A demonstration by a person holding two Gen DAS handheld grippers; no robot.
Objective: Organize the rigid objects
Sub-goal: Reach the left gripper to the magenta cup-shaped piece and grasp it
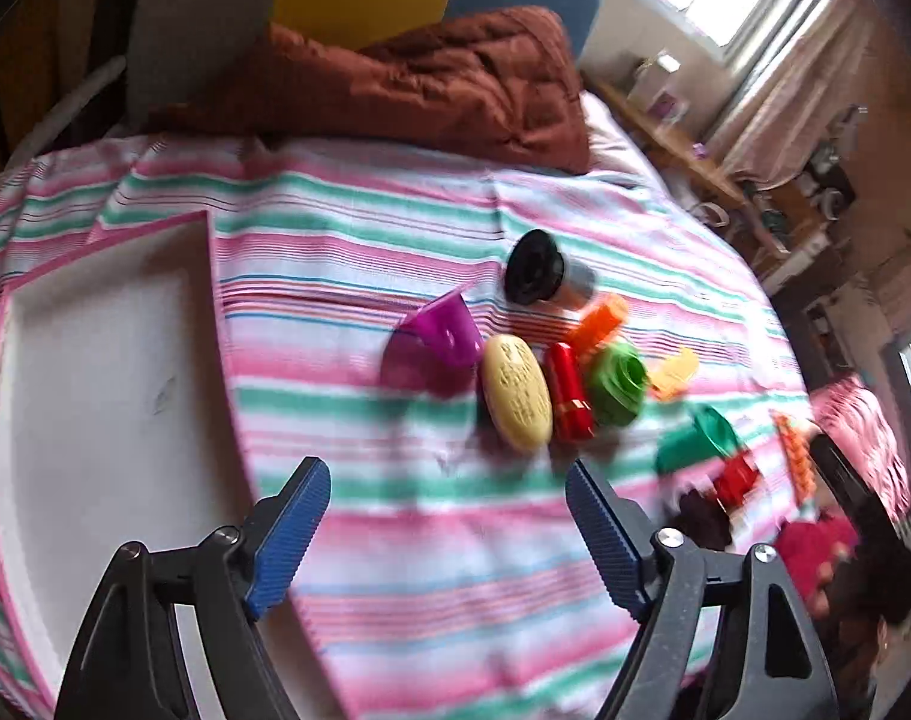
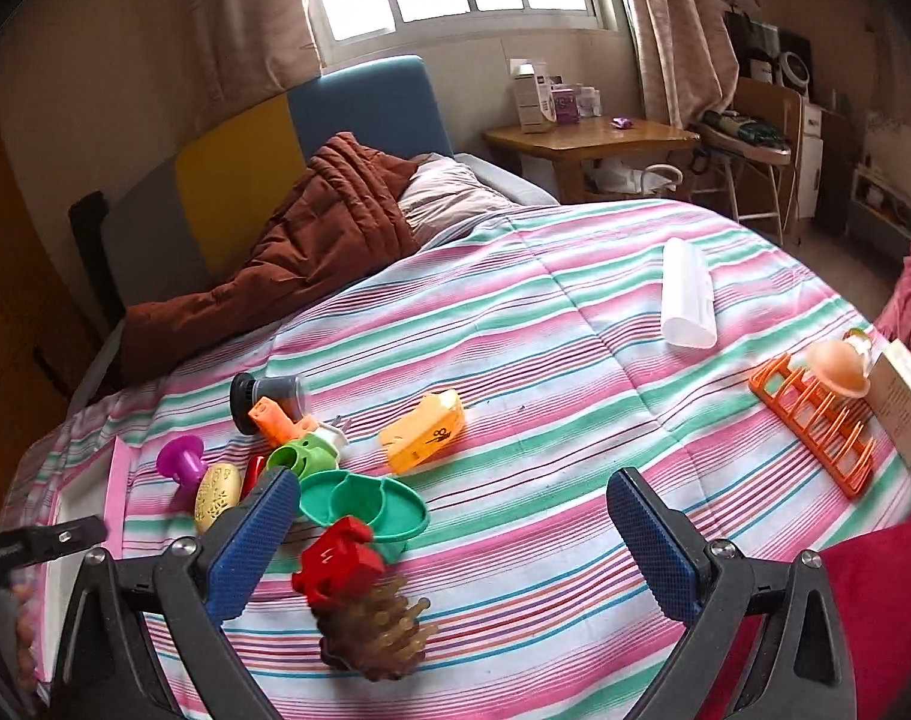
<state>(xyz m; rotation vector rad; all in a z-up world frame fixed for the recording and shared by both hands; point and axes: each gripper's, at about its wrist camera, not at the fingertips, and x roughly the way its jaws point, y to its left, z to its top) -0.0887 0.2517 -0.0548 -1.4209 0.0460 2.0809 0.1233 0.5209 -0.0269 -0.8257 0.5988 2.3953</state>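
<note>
Left gripper (image 1: 449,495): jaws spread wide, nothing between the blue ribbed pads (image 1: 293,531), nothing touched. It hangs above the striped bedspread (image 1: 431,558), clear of every object.

Right gripper (image 2: 452,516): jaws likewise wide apart and empty. In this view its left pad overlaps the edge of the green sectioned dish (image 2: 365,504); contact cannot be confirmed.

Just beyond the left jaws lies a close cluster: yellow oval embossed piece (image 1: 517,399), red cylinder (image 1: 568,401) against its side, green ring-shaped piece (image 1: 617,384) next to that, purple cup-shaped piece (image 1: 440,339), orange block (image 1: 599,324), and a black-and-grey cylinder (image 1: 545,273) on its side behind them.

A white tray with pink rim (image 1: 104,396) sits at the bedspread's left edge, beside the left gripper.

Ahead of the right jaws: a red block (image 2: 338,561) resting on a brown bristled brush (image 2: 374,630), both touching the green dish. A yellow-orange box (image 2: 422,432) lies apart near the middle. A white cylinder (image 2: 686,294) and an orange rack (image 2: 815,420) lie toward the right edge.
</note>
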